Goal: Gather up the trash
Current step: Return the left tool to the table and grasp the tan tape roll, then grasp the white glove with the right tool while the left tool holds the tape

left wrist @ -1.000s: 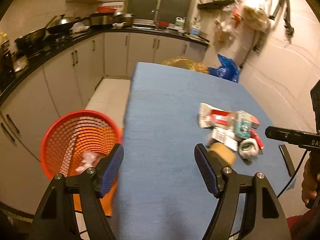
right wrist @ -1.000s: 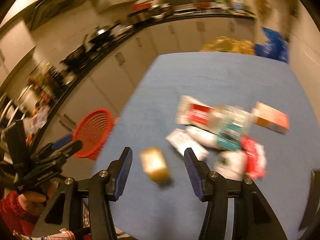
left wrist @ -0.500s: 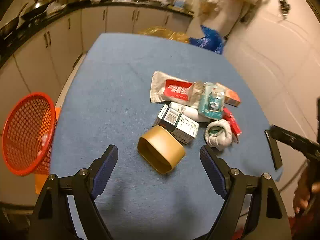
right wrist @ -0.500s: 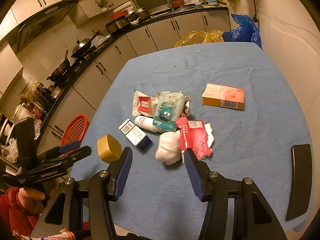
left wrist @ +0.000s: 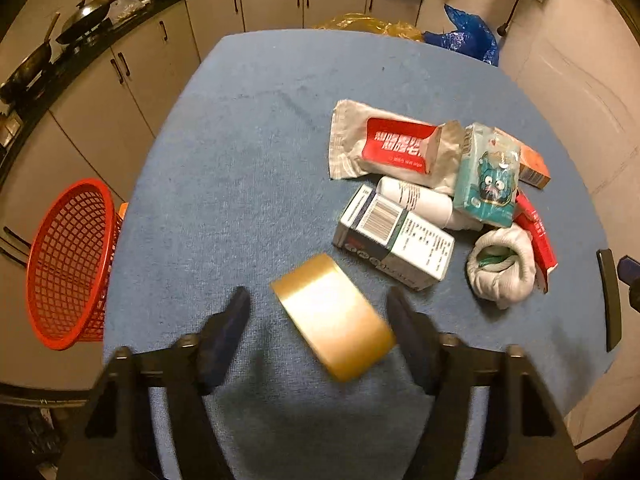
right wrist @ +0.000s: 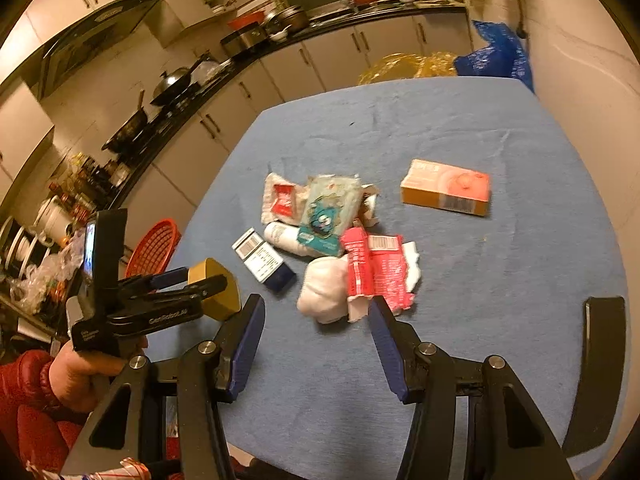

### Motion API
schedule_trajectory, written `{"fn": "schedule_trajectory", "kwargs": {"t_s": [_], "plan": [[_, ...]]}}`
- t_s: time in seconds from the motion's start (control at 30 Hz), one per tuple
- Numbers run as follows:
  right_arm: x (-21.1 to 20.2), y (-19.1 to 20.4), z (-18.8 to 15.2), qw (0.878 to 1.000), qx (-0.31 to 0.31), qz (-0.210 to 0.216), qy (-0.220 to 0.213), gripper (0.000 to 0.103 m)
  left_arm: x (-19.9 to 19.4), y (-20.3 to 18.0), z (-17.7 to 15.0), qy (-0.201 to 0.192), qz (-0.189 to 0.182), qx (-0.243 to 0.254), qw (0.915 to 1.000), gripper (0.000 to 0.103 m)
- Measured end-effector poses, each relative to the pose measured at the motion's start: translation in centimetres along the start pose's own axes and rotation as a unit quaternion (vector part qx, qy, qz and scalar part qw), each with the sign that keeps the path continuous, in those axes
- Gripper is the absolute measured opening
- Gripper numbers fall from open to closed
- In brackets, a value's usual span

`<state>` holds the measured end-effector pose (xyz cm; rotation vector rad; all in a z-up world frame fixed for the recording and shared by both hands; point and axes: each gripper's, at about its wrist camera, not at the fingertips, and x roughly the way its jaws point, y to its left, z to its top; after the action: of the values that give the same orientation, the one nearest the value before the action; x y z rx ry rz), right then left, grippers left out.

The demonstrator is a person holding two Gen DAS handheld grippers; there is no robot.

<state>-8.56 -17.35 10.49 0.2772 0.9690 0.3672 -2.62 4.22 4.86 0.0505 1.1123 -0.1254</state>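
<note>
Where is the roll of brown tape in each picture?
Left wrist view: the tape roll is low in the middle, between the closing left gripper's fingers.
Right wrist view: tape roll at lower left, in that same gripper.
Shared landmark: the red basket beside the table.

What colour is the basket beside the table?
Red, an open mesh basket at the blue table's left edge; the left wrist view shows it best.

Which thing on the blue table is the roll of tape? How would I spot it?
Find the blue table and its heap of trash. At the heap's near edge, beside the white barcoded box, sits the tape roll, between the closing fingers of the left claw. It is the only round, shiny golden-brown thing; its neighbours are boxes and wrappers.
</note>
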Motion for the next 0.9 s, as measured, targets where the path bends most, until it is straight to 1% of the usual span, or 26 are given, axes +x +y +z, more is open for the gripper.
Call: {"fn": "schedule_trajectory", "kwargs": {"t_s": [0.03,0.07,0.1,0.17,0.23,0.3,0.37,0.43,0.47,0.53,0.73,0.8,0.87,0.9], "plan": [[0.4,0.3,0.0,1.000,-0.004,0.004,0.006,0.058,0.1,0.4,-0.1,0.003,0.000,-0.003,1.0000,0.042],[0.8,0.4,0.0,1.000,-0.007,0.007,0.010,0.058,0.3,0.8,-0.2,0.008,0.000,-0.005,1.0000,0.030],[1.3,0.7,0.0,1.000,-0.009,0.013,0.018,0.058,0.6,1.3,-0.4,0.015,-0.004,-0.008,0.9998,0.029],[2.3,0.9,0.0,0.999,-0.008,0.020,0.030,0.058,0.6,1.9,-0.7,0.010,-0.018,-0.016,0.9997,0.029],[3.4,0.9,0.0,0.999,-0.003,0.025,0.043,0.058,0.4,2.2,-1.0,0.006,-0.015,-0.010,0.9998,0.029],[4.5,0.8,0.0,0.998,0.005,0.024,0.053,0.058,-0.2,2.7,-1.3,-0.005,-0.027,-0.011,0.9996,0.029],[5.4,0.7,0.0,0.998,0.014,0.013,0.062,0.058,-1.0,3.0,-1.4,-0.017,-0.037,-0.013,0.9991,0.029],[6.2,0.2,0.1,0.997,0.030,0.001,0.066,0.058,-1.9,3.3,-1.7,-0.031,-0.040,-0.010,0.9987,0.029],[6.5,0.0,0.1,0.997,0.037,-0.001,0.067,0.058,-2.3,3.3,-1.8,-0.036,-0.040,-0.007,0.9985,0.029],[7.1,-0.4,0.3,0.997,0.046,-0.018,0.066,0.058,-3.2,3.6,-2.1,-0.048,-0.036,-0.001,0.9982,0.029],[9.0,-0.6,0.7,0.995,0.054,-0.041,0.070,0.057,-5.2,3.4,-2.8,-0.072,-0.027,0.019,0.9969,0.029],[9.6,-0.7,0.7,0.995,0.055,-0.049,0.073,0.041,-5.5,3.3,-2.9,-0.075,-0.027,0.022,0.9966,0.029],[9.4,-0.5,0.6,0.995,0.051,-0.051,0.068,0.031,-5.8,3.4,-2.9,-0.077,-0.027,0.022,0.9964,0.029],[9.1,-0.3,0.6,0.996,0.046,-0.050,0.065,0.028,-6.0,3.5,-3.0,-0.079,-0.027,0.020,0.9963,0.029]]}}
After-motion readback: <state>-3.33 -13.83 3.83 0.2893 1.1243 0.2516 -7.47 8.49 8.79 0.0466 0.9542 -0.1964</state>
